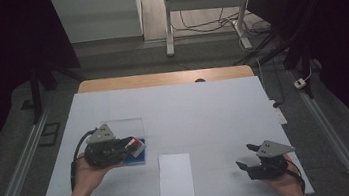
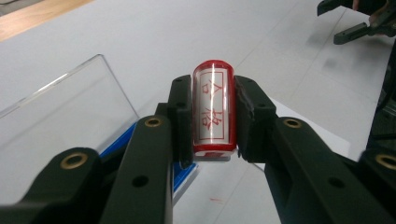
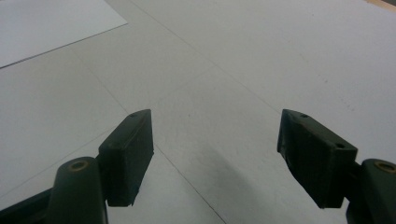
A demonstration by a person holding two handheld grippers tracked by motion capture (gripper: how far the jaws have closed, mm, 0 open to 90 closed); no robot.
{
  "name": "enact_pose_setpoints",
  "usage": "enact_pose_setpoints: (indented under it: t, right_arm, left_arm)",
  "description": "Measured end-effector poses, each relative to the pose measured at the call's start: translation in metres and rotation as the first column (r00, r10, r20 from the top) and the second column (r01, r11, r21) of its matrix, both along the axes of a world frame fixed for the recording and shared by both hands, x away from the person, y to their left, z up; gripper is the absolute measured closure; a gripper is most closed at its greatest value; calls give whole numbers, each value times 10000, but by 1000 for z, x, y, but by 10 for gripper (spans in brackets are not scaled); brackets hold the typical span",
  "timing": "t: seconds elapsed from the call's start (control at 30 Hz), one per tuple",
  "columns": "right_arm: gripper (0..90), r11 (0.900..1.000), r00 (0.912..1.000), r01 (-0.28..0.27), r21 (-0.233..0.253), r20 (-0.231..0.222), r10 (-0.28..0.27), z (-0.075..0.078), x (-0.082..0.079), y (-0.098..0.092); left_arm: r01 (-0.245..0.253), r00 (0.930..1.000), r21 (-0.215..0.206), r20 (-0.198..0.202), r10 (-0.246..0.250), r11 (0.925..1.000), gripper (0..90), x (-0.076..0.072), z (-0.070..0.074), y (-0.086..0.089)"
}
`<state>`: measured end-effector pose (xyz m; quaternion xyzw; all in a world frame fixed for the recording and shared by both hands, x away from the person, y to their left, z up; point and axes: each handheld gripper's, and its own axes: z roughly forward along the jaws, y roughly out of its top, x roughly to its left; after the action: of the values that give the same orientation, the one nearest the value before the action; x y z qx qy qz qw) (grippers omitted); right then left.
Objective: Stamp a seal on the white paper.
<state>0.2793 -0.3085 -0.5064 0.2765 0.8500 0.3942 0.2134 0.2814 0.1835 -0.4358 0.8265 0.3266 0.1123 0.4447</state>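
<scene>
Left gripper (image 2: pixel 212 116): fingers clamped on red-ended stamp (image 2: pixel 213 109), held above blue ink pad case (image 1: pixel 137 155) with clear lid (image 2: pixel 65 107) open.
Right gripper (image 3: pixel 215 158): fingers wide, holding nothing, over bench (image 1: pixel 204 109).
Paper sheet (image 1: pixel 175 177): near, unmarked.
Risk: smooth cylinder slipping or rolling in grip, smudging print.

Red-rimmed clear stamp (image 2: pixel 213 109) with red characters, clamped between black jaws, raised above blue ink pad (image 1: pixel 137 156) beside its open clear lid (image 2: pixel 60 105).
</scene>
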Motion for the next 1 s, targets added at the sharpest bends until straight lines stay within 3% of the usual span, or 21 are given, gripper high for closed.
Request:
enact_pose_setpoints:
  t: [1.0]
  right_arm:
    - [266, 10000, 10000, 11, -50, -21, -11, -1, 0, -1]
  left_arm:
    - [1311, 9912, 336, -209, -1304, 9908, 698, -8, -10, -48]
